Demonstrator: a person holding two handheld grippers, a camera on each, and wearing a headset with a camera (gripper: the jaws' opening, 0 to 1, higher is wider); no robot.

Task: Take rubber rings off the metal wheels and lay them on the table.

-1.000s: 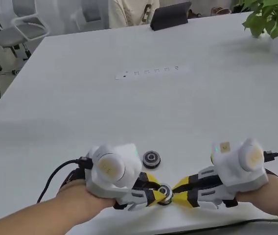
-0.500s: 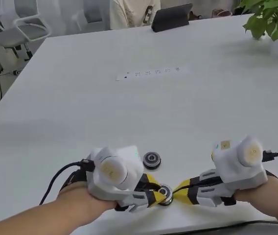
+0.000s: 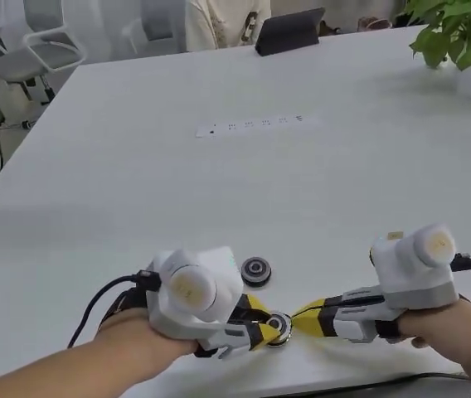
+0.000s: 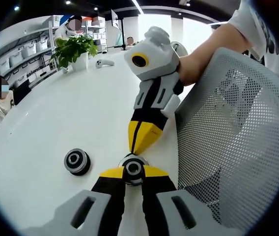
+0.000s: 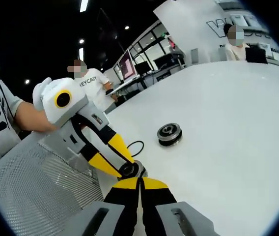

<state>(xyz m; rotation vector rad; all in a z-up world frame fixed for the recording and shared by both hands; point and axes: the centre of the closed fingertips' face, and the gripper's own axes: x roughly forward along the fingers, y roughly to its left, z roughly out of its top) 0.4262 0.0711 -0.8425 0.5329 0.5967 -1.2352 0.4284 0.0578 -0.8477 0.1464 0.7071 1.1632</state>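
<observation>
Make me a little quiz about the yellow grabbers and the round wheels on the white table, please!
1. Pick one: what lies loose on the table near the grippers? A a spoon, B a metal wheel, C a cup.
2. True or false: the potted plant stands right next to that metal wheel.
3. Fill in: the left gripper is shut on a second ____, and the right gripper points its closed tips at it from the other side.
Key: 1 B. 2 false, the potted plant is at the far corner of the table. 3 wheel, the second wheel.
</observation>
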